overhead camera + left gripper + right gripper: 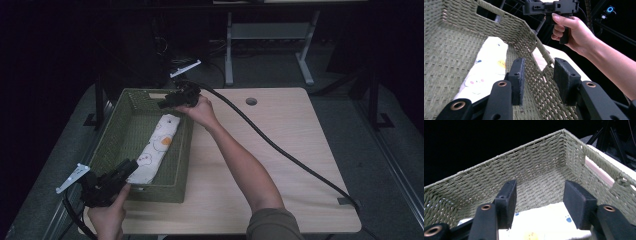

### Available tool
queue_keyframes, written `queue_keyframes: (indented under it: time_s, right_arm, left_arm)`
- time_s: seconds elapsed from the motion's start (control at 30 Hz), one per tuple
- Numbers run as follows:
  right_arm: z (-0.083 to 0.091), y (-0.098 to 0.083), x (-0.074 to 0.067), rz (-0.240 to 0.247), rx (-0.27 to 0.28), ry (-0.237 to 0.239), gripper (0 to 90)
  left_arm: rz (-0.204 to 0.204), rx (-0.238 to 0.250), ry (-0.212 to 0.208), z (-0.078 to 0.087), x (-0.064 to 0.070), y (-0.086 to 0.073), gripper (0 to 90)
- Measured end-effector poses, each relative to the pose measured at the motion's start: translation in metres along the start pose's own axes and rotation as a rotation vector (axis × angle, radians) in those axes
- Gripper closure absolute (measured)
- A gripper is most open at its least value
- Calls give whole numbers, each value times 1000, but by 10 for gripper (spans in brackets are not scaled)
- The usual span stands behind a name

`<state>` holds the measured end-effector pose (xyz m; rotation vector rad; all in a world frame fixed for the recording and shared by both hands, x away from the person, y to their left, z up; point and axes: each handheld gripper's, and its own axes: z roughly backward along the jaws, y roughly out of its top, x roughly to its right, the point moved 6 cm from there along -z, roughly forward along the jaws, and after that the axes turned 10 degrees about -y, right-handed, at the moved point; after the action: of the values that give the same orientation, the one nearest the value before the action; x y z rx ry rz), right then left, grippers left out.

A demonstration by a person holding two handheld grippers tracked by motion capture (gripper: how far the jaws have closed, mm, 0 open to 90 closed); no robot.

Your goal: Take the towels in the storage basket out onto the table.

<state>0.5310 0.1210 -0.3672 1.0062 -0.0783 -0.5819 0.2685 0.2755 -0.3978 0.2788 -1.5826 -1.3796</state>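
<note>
Folded cloth [156,150] lies lengthwise in the green woven basket [120,135] at the table's [280,150] left; right gripper [167,103] above its far end, jaws spread, nothing pinched; left gripper [131,167] at its near end, jaws apart, empty.

High view: dim overall. The pale wooden counter [280,160] is the brightest area, evenly lit from above, with no hard shadows or glare on it. The surroundings fall off to near black and the floor is barely readable. The image is soft, low in detail and slightly grainy.

Left claw view: the green woven basket [454,50] is sharp and well lit; the background is black; a blue lamp glows at top right.

Right claw view: the near pads are slightly soft and the upper area is black.
</note>
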Motion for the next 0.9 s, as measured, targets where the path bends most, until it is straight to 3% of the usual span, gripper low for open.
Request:
queue_keyframes:
  time_s: [0.2,0.57,0.9]
  right_arm:
    - [24,-6,3,11,17,-20,390]
    - [68,-20,21,-11,49,-59,345]
    - [108,-42,28,-5,63,-125,312]
  left_arm:
    - [-27,-29,-29,-8,14,-3,567]
    - [-92,-73,-71,-28,41,-2,502]
    - [-114,-122,-116,-49,60,-7,423]
